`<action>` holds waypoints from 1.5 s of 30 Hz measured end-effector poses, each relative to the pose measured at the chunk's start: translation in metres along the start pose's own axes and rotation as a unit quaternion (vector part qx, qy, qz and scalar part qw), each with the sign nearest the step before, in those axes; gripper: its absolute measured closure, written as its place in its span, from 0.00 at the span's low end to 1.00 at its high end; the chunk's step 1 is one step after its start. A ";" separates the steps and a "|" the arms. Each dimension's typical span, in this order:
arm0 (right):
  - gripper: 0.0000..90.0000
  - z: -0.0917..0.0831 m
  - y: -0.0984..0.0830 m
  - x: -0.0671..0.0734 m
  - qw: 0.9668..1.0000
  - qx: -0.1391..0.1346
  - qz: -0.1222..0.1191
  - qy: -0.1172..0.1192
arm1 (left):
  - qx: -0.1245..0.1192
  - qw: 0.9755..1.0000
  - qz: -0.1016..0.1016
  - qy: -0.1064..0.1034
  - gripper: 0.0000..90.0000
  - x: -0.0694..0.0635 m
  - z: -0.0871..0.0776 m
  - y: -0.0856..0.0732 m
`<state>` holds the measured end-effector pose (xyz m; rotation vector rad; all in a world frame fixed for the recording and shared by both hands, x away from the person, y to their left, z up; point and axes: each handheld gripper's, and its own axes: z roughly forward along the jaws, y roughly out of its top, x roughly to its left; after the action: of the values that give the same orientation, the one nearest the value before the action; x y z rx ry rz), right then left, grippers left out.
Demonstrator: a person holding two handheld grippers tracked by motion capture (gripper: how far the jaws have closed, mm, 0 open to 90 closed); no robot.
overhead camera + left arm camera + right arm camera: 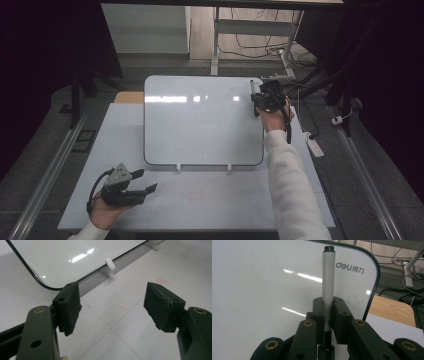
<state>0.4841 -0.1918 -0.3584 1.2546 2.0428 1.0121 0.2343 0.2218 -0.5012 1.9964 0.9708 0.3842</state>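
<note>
The right gripper [263, 98] has a marker pen [328, 285] clamped between its jaws, up at the far right corner of the whiteboard [200, 125] that lies flat on the bench [200, 200]. So the picking up looks done: the pen is off the bench and gripped round its white barrel. Whatever is meant to go on the board has not begun, I'd say, since its surface is blank from edge to edge, with nothing but ceiling lights reflected in it. The left gripper [131, 187] rests low at the near left of the bench, jaws spread wide and holding nothing, well away from the board's near edge.

The high view gives the layout, with both hands and the whole board, but there the pen is just a small pale stub beside the hand. The right gripper view makes it plain: the barrel runs straight out past the jaws, a black end farthest from the hand, and a maker's logo [350, 267] is printed at the board's corner. I cannot tell whether that black end is a cap or the tip. The left gripper view shows the board's rounded near corner, one of its small white feet [110, 264], and faint red smudges [163, 280] on the bench.
</note>
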 end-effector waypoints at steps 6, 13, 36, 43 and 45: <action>0.89 0.010 0.001 -0.003 1.000 0.005 -0.010 -0.014 | -0.001 1.000 0.000 0.003 0.33 0.001 0.000 -0.001; 0.83 0.008 0.002 -0.003 1.000 0.000 -0.026 -0.008 | -0.002 1.000 -0.001 0.004 0.34 0.001 0.000 -0.001; 0.59 -0.097 -0.134 0.009 0.981 -0.118 -0.064 0.142 | -0.004 1.000 -0.027 0.006 0.32 0.011 -0.002 -0.005; 0.58 -0.105 -0.201 0.001 0.979 -0.103 -0.066 0.160 | 0.001 1.000 -0.030 0.004 0.31 0.011 0.001 -0.004; 0.58 -0.106 -0.210 0.000 0.979 -0.103 -0.072 0.161 | 0.002 1.000 -0.029 0.003 0.31 0.010 0.002 -0.003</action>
<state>0.2992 -0.2859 -0.4683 0.8686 2.1607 1.3892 0.2401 0.2292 -0.5058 1.9674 1.0323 0.3557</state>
